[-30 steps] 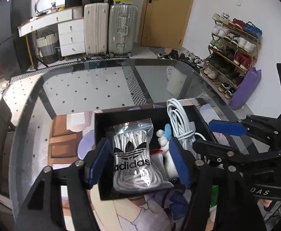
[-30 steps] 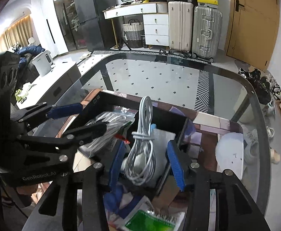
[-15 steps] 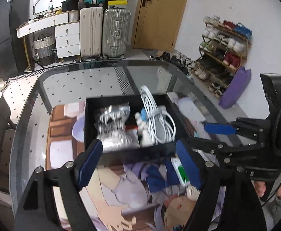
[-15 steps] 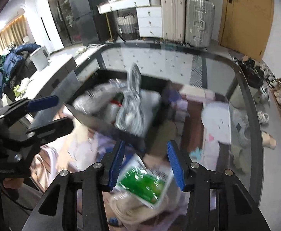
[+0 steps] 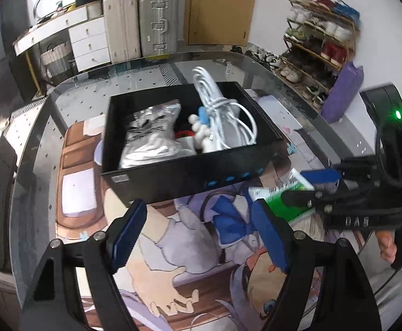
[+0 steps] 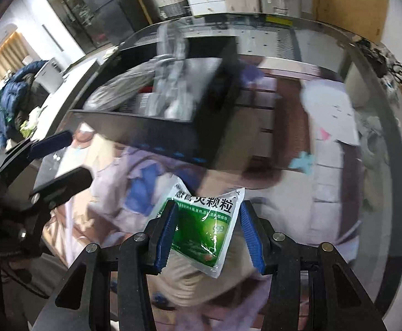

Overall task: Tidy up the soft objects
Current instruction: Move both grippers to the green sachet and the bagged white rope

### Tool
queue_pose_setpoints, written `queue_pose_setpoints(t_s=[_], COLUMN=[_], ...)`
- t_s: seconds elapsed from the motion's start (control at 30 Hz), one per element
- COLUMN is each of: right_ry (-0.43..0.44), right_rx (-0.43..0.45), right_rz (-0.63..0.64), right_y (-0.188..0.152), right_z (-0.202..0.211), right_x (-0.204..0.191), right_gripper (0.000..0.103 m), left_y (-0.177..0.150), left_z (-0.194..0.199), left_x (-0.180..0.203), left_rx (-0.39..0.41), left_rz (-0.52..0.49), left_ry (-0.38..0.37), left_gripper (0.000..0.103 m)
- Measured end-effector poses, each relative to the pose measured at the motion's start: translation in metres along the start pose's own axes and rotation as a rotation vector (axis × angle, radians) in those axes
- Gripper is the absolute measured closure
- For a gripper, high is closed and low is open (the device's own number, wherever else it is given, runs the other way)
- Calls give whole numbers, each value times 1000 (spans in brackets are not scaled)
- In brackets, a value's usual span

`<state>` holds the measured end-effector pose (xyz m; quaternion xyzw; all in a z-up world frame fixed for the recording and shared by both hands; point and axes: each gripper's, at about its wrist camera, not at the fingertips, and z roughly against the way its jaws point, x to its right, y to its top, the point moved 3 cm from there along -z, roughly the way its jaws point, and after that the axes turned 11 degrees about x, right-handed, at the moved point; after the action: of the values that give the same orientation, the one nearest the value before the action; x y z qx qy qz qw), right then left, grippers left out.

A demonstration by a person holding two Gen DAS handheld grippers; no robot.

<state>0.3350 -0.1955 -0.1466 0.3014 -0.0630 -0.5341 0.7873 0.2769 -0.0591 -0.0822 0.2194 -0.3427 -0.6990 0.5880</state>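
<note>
A black box (image 5: 189, 176) stands on the printed mat and holds a silver bag of laces (image 5: 148, 135), a coiled white cable (image 5: 220, 115) and a small white toy. A green and white sachet (image 6: 203, 223) lies flat on the mat in front of the box; it also shows in the left wrist view (image 5: 280, 201). My right gripper (image 6: 207, 234) is open, its blue pads on either side of the sachet. My left gripper (image 5: 198, 234) is open and empty, over the mat in front of the box.
The mat lies on a glass table (image 5: 43, 127) with a rounded edge. Suitcases (image 5: 140, 16), a white desk and a shoe rack (image 5: 322, 35) stand beyond the table. The right wrist view is motion-blurred.
Both grippers have drawn back from the box, leaving the lace bag and cable inside. My right gripper has come down around the green sachet.
</note>
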Motion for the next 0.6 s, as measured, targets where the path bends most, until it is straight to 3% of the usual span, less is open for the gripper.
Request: queue_pose_setpoints(t_s=[0.3,0.47,0.6], right_ry=[202,108,15], right_rx=[-43,16,46], right_rz=[-18,19,52], right_y=[-3,3,1], right_z=[-13,3,19], right_x=[-49,-43,-34], right_gripper=[56,56,56], left_y=[-4,-10,-23], left_z=[5,4,-2], left_x=[-26,-20,2], left_rx=[-12,-38,-102], left_rz=[36,-4,-64], left_ry=[26,-23,-27], left_gripper=[24,24,24])
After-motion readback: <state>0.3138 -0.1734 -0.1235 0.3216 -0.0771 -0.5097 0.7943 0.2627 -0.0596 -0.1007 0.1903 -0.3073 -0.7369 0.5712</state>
